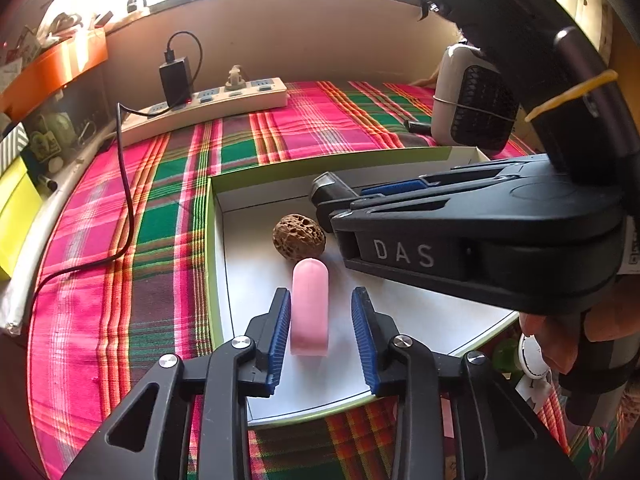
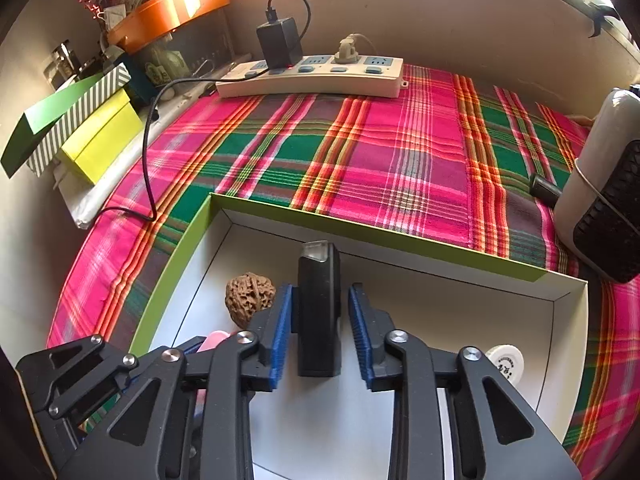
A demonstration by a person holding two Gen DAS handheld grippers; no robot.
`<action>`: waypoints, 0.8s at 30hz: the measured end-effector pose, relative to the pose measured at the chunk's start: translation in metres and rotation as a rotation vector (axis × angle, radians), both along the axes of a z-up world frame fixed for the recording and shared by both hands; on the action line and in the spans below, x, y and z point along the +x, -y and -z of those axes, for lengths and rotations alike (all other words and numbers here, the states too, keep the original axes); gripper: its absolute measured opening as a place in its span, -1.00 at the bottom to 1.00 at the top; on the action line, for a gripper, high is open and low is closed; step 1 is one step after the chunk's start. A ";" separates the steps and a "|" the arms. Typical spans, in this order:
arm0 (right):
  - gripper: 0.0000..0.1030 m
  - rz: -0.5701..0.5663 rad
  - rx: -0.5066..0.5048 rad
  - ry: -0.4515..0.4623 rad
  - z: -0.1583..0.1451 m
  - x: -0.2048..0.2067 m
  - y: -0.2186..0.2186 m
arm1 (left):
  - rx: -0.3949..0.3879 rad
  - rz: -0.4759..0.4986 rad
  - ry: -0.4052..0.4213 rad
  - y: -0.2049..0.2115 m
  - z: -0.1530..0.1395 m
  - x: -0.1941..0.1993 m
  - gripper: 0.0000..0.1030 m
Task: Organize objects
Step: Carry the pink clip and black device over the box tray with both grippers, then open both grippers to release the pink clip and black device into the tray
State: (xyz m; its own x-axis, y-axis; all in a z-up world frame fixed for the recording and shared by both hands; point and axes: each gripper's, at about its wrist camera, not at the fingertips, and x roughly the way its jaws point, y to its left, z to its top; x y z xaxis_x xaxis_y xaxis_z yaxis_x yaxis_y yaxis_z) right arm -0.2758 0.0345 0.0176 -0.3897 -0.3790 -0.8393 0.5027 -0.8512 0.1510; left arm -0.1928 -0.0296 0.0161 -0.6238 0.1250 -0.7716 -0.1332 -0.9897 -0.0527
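Plainly legible, the raised letters "DAS" run along the side of the right gripper (image 1: pixel 340 196) where it crosses the left wrist view from three o'clock. A small round white disc (image 2: pixel 506 364) at the box's four o'clock side bears dark print too small to read.

The shallow box (image 2: pixel 376 236), white inside with lime-green outer walls, sits on a pink, green and orange plaid cloth (image 2: pixel 400 152). Four things lie in it: a pink capsule-shaped piece (image 1: pixel 310 308), a wrinkled brown walnut (image 1: pixel 298 236), a black rectangular device (image 2: pixel 319 312) with a clear tip, and the white disc.

The pink piece lies flat on the box floor, long axis running six to twelve o'clock in the left wrist view, rounded end toward twelve, just short of the walnut. The left gripper (image 1: pixel 322 336) straddles it with jaws parted; the left blue pad (image 1: pixel 282 336) lies close against it or touches it, the right pad stands clear.

The black device also runs six to twelve o'clock in the right wrist view, clear tip toward twelve near the far wall. The right gripper's jaws stand slightly apart around it: the left pad sits at its side, the right pad shows a narrow gap, so no firm grip shows.

Beyond the box, at twelve o'clock, a white power strip (image 2: pixel 312 76) holds a black adapter (image 2: pixel 278 46).
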 end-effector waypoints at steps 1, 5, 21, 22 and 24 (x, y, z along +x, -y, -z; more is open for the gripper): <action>-0.36 0.001 -0.003 -0.003 -0.001 0.001 -0.001 | 0.001 -0.001 0.000 0.000 0.000 0.001 -0.41; -0.36 0.010 -0.006 -0.014 -0.005 0.003 -0.004 | -0.004 -0.003 -0.004 -0.001 -0.001 0.003 -0.37; -0.36 0.030 -0.037 -0.038 -0.019 0.018 -0.018 | -0.005 -0.017 -0.016 0.003 -0.009 0.018 -0.27; -0.36 0.033 -0.041 -0.040 -0.020 0.019 -0.020 | -0.005 -0.020 -0.016 0.003 -0.010 0.018 -0.27; -0.36 0.037 -0.045 -0.043 -0.021 0.021 -0.022 | -0.014 -0.019 -0.026 0.001 -0.012 0.022 -0.27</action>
State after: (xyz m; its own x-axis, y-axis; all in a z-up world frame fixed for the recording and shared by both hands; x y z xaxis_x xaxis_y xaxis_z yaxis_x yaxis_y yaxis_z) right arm -0.2548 0.0562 0.0387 -0.4391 -0.4010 -0.8039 0.4782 -0.8619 0.1688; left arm -0.1709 -0.0308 0.0277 -0.6458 0.1024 -0.7566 -0.1157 -0.9926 -0.0356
